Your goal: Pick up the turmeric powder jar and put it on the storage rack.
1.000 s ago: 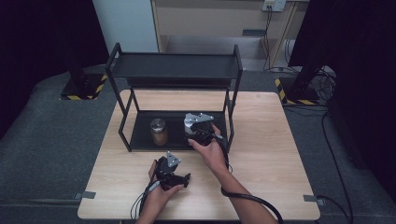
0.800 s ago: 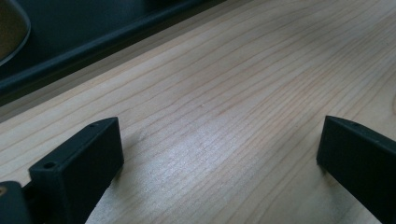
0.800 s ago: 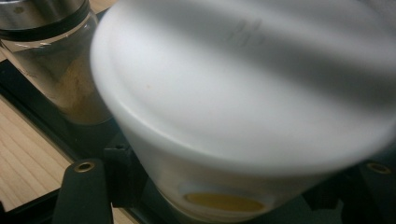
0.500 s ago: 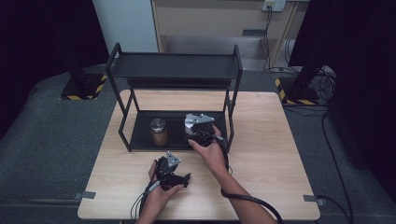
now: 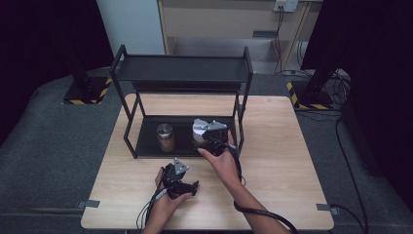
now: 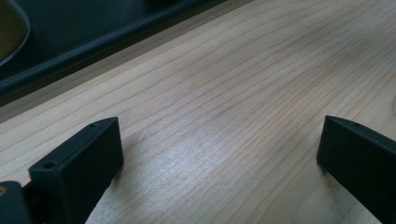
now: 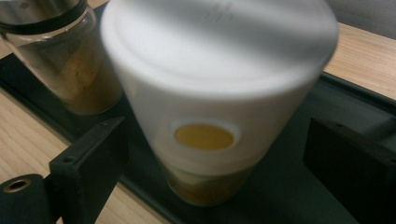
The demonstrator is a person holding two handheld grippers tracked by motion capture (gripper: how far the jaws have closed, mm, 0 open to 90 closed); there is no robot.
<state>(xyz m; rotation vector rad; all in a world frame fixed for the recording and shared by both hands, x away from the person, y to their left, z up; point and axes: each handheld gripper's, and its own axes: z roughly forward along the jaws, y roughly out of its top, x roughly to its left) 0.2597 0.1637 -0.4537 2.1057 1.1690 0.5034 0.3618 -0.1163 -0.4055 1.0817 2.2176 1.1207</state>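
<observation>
Looking down from the high view, a black two-level rack (image 5: 181, 73) stands on the far half of a pale wooden desk (image 5: 282, 156). On the rack's bottom tray sit a glass jar (image 5: 165, 138) with brownish contents and a metal lid, and to its right a white-lidded cup (image 5: 199, 130). The right tool (image 5: 214, 134) is held at the tray's front edge, right at the cup, with its grey plate on top. The left tool (image 5: 187, 185) lies low over the bare desk nearer the person, well apart from the rack, a cable trailing from it toward the desk's near edge.

In the left gripper view, the left tool (image 6: 219, 154) has its two black jaws spread wide with nothing but wood grain between them; the rack's dark tray edge (image 6: 93, 46) runs across the top left.

In the right gripper view, the cup (image 7: 215, 107) stands upright on the dark tray, its white lid wide and slightly blurred, a round yellow spot on its side and amber contents at the base. The right tool (image 7: 215, 154) has just been opening: its jaws stand either side of the cup, with a clear gap on each side, so the cup is between them but not pinched. The jar (image 7: 70, 70) stands just beside the cup, at the upper left.
</observation>
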